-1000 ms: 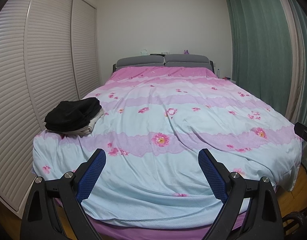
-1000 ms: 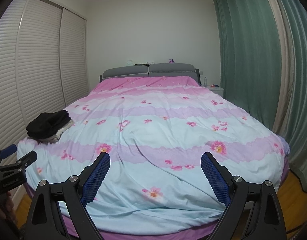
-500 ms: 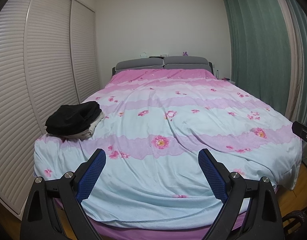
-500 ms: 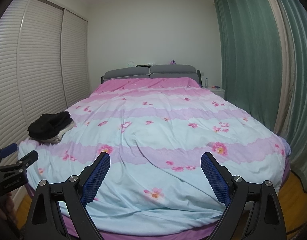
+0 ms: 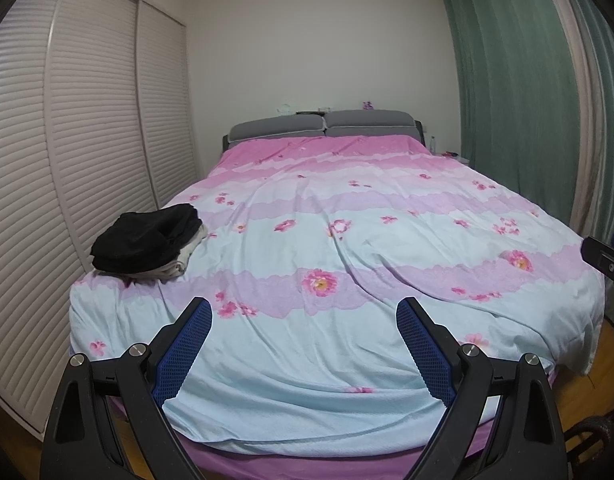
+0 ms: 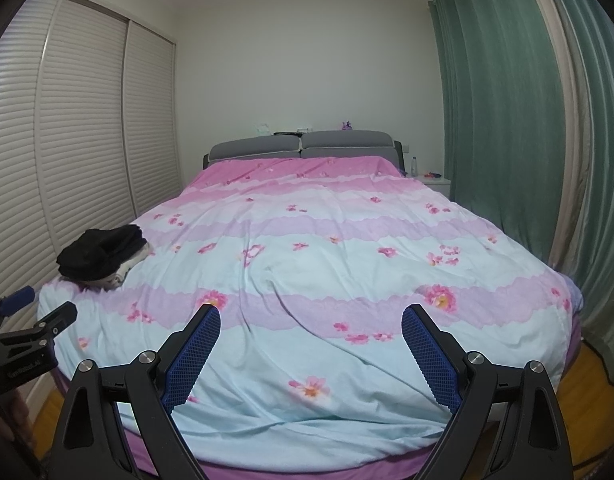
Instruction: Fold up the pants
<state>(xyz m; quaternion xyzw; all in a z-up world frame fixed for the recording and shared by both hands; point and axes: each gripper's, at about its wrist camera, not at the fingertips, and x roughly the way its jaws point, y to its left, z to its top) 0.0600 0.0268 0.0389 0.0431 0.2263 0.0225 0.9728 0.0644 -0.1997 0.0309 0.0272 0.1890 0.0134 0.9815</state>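
Two grippers up, both at the foot of the bed (image 5: pixel 347 360), pointing toward the headboard. Left gripper (image 5: pixel 304 320): jaws spread wide, nothing between the blue pads (image 5: pixel 183 354). Right gripper (image 6: pixel 311 326): same, jaws spread, holding nothing. Each one also catches the other at its frame edge, the left unit at the left rim of the right wrist view.

Count on the bed: one pile of clothes (image 5: pixel 147 240) near the left edge, toward the foot, well apart from both grippers. Black garment on top, looks like the pants; at least one pale garment (image 5: pixel 187 258) under it, poking out on the right side. Can't tell how many pieces are in the stack.

One floral duvet (image 6: pixel 327 280), pink, lilac and pale blue bands, wrinkled down the middle. Two grey headboard cushions (image 5: pixel 321 124) side by side. Two louvred wardrobe doors (image 5: pixel 95 120) along the left wall. One green curtain (image 6: pixel 507 120) on the right with a paler one beside it. One bedside table (image 6: pixel 437 182) at the far right corner, one small bottle (image 6: pixel 414 165) on it. A few small things on the headboard ledge, too small to identify.

Writing: white lettering on the left gripper's body in the right wrist view, too blurred to read. No other labels legible.
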